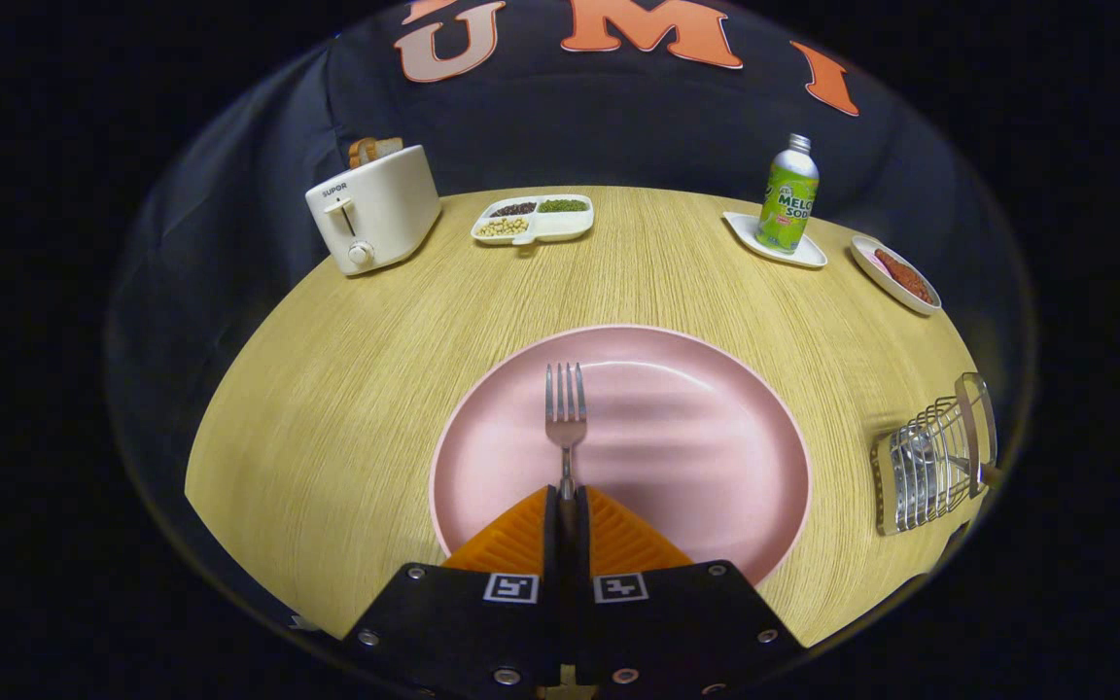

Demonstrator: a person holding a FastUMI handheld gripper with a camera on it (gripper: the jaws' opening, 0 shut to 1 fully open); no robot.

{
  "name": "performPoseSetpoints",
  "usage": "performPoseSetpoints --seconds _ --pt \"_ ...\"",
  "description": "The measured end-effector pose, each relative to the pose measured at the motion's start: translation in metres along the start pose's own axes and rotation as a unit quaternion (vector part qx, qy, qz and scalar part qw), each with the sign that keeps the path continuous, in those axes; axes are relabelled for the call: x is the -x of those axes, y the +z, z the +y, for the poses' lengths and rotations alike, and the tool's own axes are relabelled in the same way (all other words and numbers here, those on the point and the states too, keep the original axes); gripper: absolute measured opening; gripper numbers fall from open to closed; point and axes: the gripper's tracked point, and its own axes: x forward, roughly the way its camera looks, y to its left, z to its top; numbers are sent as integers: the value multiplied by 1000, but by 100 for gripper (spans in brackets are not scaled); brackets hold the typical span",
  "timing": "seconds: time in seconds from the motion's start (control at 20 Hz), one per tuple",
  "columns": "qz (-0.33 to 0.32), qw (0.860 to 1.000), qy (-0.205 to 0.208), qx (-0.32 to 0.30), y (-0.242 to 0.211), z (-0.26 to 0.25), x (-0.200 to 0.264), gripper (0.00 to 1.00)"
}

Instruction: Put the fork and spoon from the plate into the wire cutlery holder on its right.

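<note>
- Between the tongs (pixel 567 498), closed together, sits the handle of the fork (pixel 566 416); both fingers press on it, and its tines point ahead over the pink plate (pixel 716 389).
- Whether the fork is lifted clear of the plate or lying on it I cannot tell.
- I see no spoon on the plate; something metal already stands in the wire holder (pixel 929 467), off to the right of the plate near the surface (pixel 346 389) edge, but it is too blurred to name.
- Risk: the grip is near the handle's end, so the long head may swing or droop on the way over, and could slide out.
- Risk: the holder looks light and close to the edge; a fork entering at a slant may catch a wire and tip or push it off.
- Risk: a low sweep could drag the tines across the plate rim.
</note>
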Motion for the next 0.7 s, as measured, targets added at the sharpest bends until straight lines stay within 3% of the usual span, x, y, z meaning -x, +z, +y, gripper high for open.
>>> performPoseSetpoints --seconds 0.7 --pt "-12 1000 14 -17 31 -35 49 6"
